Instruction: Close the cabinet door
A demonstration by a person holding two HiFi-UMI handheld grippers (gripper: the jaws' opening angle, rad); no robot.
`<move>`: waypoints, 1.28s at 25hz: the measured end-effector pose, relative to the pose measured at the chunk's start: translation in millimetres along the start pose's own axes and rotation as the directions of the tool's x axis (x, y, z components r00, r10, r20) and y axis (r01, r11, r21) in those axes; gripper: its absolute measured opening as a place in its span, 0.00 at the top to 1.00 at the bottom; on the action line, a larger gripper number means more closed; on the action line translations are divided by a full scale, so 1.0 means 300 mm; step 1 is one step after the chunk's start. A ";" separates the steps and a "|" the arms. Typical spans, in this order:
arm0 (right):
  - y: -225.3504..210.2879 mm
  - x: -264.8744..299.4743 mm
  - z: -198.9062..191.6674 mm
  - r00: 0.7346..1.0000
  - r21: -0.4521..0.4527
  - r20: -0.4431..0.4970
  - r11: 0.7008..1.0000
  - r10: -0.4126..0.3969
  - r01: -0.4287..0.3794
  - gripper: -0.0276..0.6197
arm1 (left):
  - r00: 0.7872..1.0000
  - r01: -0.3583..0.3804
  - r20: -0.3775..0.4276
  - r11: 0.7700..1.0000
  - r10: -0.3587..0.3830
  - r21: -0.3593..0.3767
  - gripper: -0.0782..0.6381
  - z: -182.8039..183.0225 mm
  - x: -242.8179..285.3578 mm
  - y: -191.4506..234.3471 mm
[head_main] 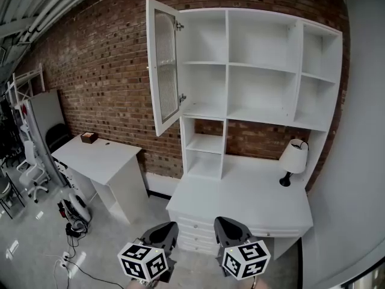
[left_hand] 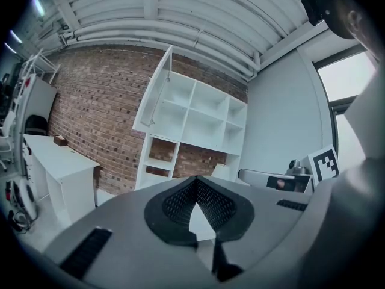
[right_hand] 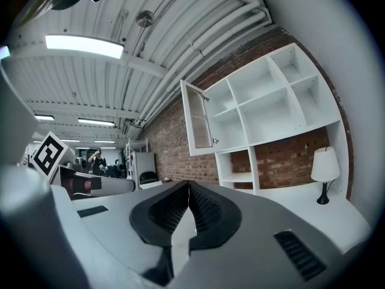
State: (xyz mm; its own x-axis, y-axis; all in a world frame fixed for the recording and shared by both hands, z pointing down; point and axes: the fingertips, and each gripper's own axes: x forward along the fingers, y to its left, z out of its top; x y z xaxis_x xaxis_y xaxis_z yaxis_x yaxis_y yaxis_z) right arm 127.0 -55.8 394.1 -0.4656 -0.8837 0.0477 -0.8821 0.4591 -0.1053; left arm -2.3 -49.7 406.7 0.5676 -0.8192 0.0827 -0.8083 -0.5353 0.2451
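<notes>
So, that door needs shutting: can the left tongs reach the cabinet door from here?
Likely not yet: left tongs sit far below the open cabinet door, though nothing blocks the way.

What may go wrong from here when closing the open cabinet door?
1. The white-framed glass cabinet door stands wide open and high; a push on the glass instead of the frame might crack it.
2. The white-shaded table lamp stands on the white desk below; the right gripper, reaching up, may knock it.
</notes>
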 end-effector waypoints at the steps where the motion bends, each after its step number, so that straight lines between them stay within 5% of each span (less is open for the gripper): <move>1: 0.003 0.001 -0.001 1.000 -0.005 -0.003 1.000 0.002 -0.002 0.92 | 1.000 0.000 0.001 1.000 0.000 0.000 0.88 0.001 -0.002 0.002; 22: -0.065 0.011 0.003 0.997 -0.058 -0.016 0.995 0.075 -0.076 0.92 | 0.999 -0.047 0.015 0.999 0.047 -0.003 0.88 -0.024 0.074 -0.054; 32: -0.007 0.231 0.010 0.997 -0.046 -0.006 0.996 0.080 -0.080 0.92 | 0.999 -0.030 0.031 1.000 0.030 0.002 0.88 0.031 0.140 0.141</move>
State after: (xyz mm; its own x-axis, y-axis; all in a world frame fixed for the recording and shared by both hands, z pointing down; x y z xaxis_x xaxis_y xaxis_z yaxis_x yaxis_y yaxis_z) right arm 96.9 -118.3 394.8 -0.5352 -0.8435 0.0453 -0.8442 0.5323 -0.0632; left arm -14.2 -108.8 411.8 0.5381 -0.8408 0.0597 -0.8252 -0.5109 0.2410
